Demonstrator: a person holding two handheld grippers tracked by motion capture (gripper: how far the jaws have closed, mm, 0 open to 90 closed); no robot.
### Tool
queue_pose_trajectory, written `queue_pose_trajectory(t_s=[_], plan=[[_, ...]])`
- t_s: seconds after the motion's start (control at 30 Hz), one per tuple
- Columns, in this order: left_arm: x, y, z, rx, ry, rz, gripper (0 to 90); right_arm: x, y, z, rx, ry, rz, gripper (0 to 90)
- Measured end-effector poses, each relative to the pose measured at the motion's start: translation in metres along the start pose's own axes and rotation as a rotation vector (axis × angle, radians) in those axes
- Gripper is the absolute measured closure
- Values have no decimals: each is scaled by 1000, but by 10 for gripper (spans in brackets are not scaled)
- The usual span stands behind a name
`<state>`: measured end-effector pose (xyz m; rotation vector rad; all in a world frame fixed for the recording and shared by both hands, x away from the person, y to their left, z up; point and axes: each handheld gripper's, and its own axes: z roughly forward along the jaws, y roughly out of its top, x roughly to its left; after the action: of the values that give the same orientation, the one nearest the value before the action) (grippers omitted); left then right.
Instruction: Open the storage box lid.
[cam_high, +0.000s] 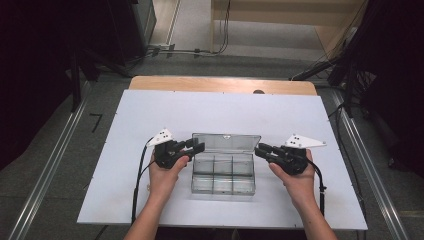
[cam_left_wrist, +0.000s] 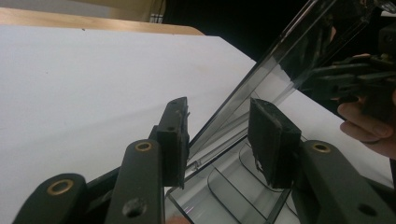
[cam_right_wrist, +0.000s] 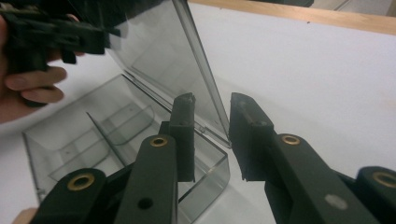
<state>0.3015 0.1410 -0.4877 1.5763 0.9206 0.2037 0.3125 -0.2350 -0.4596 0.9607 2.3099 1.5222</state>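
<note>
While lid (cam_high: 227, 142) is standing raised off clear box (cam_high: 223, 173) at centre of white table (cam_high: 150, 115), opening step is looking nearly finished.
- Left gripper (cam_high: 198, 146): jaws straddling lid edge, not pressing.
- Right gripper (cam_high: 260, 148): jaws parted around opposite lid edge, no grip.
- Next: easing lid fully back or withdrawing cleanly.
- Count: one box, six empty compartments, two grippers.

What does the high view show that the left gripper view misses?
High view alone: both forearms, the floor, and the whole clear compartment box between the left gripper and right gripper. Left gripper view alone: its own jaws standing apart astride the raised lid's end edge. Both: the box, its lid, the white table.
</note>
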Motion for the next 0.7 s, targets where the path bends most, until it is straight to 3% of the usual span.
queue_pose_trajectory(t_s=[0.1,0.17,0.23,0.37,0.47,0.7], plan=[[0,0,1,-5,3,-3,593,-2,-4,8,1,-14,-2,635],[0,-1,1,-8,4,-10,594,-4,-5,13,-21,-33,27,586],[1,-2,2,-7,10,-9,595,-6,-7,18,-26,-42,51,586],[1,-5,4,-21,15,-39,587,-3,-9,27,-24,-19,30,594],[0,-6,4,-22,19,-38,581,-1,-11,31,-13,-18,36,619],[-1,-6,4,-24,24,-38,579,0,-14,31,-29,-25,42,659]])
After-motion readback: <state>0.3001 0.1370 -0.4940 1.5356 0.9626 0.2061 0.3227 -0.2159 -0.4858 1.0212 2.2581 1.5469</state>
